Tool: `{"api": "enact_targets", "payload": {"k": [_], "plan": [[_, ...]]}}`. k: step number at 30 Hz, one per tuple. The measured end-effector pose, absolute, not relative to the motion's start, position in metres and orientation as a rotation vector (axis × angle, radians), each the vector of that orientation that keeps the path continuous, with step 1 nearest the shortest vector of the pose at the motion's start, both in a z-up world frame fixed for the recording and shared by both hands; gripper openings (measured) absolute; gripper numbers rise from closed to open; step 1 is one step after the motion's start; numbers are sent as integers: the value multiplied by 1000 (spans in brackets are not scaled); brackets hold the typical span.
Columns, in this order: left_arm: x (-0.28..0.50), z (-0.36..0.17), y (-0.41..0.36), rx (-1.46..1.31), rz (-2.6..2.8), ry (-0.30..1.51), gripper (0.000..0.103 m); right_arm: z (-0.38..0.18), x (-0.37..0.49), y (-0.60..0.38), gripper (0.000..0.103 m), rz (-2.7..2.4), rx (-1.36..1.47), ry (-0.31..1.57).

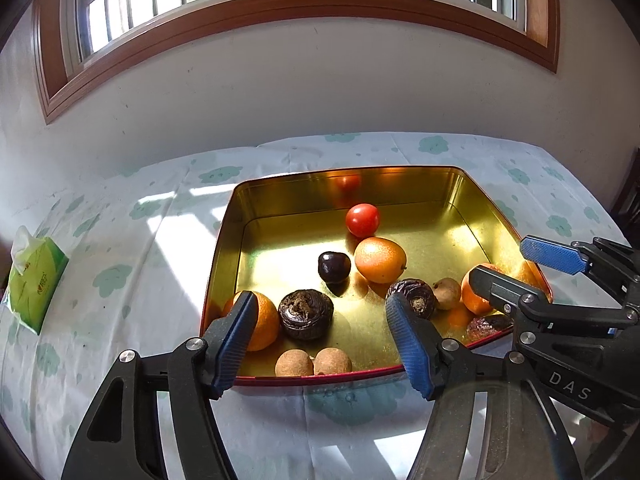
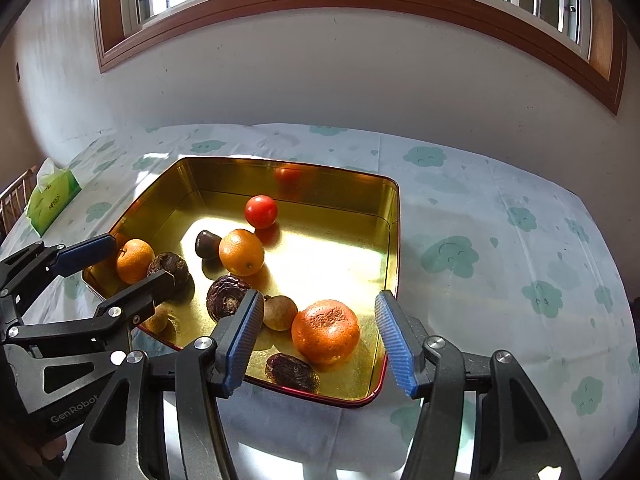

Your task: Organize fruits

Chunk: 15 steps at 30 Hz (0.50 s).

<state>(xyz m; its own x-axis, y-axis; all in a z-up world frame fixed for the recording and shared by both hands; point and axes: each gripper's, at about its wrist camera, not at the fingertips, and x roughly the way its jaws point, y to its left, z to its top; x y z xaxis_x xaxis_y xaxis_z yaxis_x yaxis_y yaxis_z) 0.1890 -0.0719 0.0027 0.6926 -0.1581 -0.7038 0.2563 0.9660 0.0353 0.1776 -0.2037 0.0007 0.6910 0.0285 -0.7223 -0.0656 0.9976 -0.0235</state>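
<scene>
a gold tin tray (image 1: 224, 248) with a red outer rim sits on a pale tablecloth (image 1: 120, 240) printed with green clouds, and all the fruit lies inside it. the left gripper (image 1: 320, 340) hangs over the tray's near edge with its blue-padded jaws spread wide and nothing between them; one finger stands in front of a small orange (image 1: 266, 320) in the near left corner, the other in front of a dark wrinkled fruit (image 1: 414, 292). between the fingers lie a dark round water chestnut (image 1: 306, 314) and two tan longans (image 1: 314, 362) side by side against the near wall. farther in are a red tomato (image 1: 363, 220), an oval orange fruit (image 1: 380, 260) just beside it, and a dark cherry (image 1: 334, 267). the right gripper (image 2: 316, 338) is also wide open and holds nothing, its fingers flanking a rough-skinned mandarin (image 2: 326, 330) in the tray's near right corner without touching it. a brown date (image 2: 292, 372) lies just in front of the mandarin, a tan longan (image 2: 280, 312) just to its left. a green tissue box (image 1: 38, 280) rests well apart on the cloth at the left.
</scene>
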Motion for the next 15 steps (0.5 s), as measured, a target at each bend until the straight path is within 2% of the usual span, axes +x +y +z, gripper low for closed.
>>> {"api": "enact_targets", "payload": {"k": [6,15], "plan": [[178,10,-66,129,-207,763,71,9,168,-205,60,44,-43,784],[154,22,-47,95,-125,747,71,20,149,-210,61,26,4,767]]}}
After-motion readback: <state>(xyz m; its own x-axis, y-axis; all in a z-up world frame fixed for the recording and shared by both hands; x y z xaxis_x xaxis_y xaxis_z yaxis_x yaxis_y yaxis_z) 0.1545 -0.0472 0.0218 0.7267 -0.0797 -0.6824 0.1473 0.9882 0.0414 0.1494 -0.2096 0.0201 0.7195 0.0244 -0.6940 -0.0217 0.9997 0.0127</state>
